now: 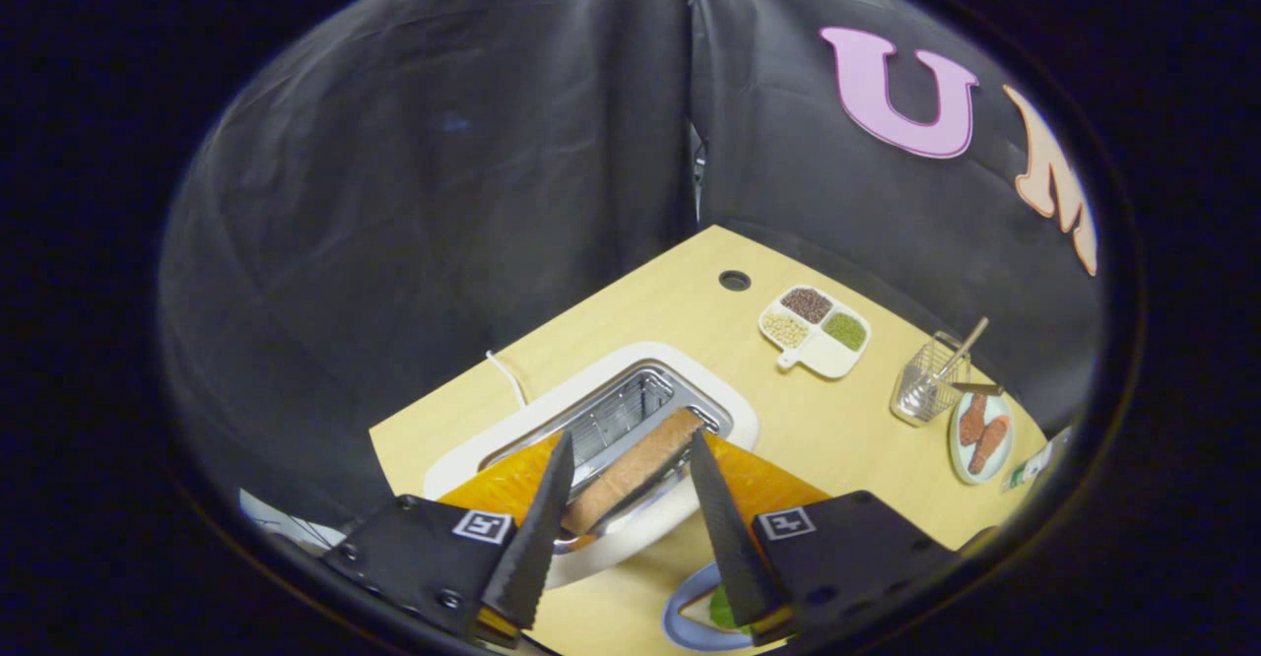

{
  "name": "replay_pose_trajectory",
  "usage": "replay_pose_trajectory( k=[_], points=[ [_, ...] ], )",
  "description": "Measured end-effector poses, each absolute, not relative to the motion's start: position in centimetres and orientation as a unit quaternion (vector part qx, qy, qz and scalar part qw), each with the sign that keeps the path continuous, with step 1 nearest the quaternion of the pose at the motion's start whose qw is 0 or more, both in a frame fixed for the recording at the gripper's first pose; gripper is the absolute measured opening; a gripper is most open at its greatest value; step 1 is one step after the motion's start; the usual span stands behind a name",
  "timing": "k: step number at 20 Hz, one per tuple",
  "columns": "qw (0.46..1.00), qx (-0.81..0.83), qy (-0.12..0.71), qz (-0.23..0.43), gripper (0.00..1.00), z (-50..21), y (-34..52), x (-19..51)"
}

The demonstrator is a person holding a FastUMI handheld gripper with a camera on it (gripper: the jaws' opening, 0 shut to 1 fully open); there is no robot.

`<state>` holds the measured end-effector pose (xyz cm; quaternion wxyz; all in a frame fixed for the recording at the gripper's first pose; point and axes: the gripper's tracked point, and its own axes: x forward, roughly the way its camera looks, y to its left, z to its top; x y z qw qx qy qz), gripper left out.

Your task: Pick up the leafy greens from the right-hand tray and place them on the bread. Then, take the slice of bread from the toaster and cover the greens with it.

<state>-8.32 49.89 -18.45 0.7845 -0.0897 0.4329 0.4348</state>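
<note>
the slice of bread (635,467) is a long brown slab seen edge-on, standing in the near slot of the toaster (591,439), its crust darker along the top and its far end reaching the slot's corner. the toaster is white with a shiny metal top and wire racks inside both slots, and a white cord runs off behind it across the pale wooden table (837,420). the gripper (630,459) looks steeply down on the toaster from above, tilted so the table runs off at a slant. its fingers are apart, one on each side of the bread, with the tips level with the slice's upper edge; whether either touches it cannot be told. below the fingers, nearer the camera, a blue plate (685,626) holds a bit of the leafy greens (724,609) on bread. farther off on the table sit a divided dish of beans (816,331), a wire basket (926,392) with a stick in it, and a small plate with sausages (982,437).
</note>
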Motion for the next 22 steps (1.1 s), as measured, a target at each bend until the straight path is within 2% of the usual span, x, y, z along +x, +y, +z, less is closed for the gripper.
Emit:
replay_pose_trajectory(
  k=[9, 18, 22],
  points=[
    [0.782, -0.035, 0.457, 0.422, 0.05, -17.1, 49.1, -7.9],
    [0.795, 0.05, 0.426, 0.429, 0.04, -11.5, 44.7, -5.5],
    [0.806, 0.034, 0.411, 0.424, 0.04, -10.5, 41.7, -4.9]
  ],
)
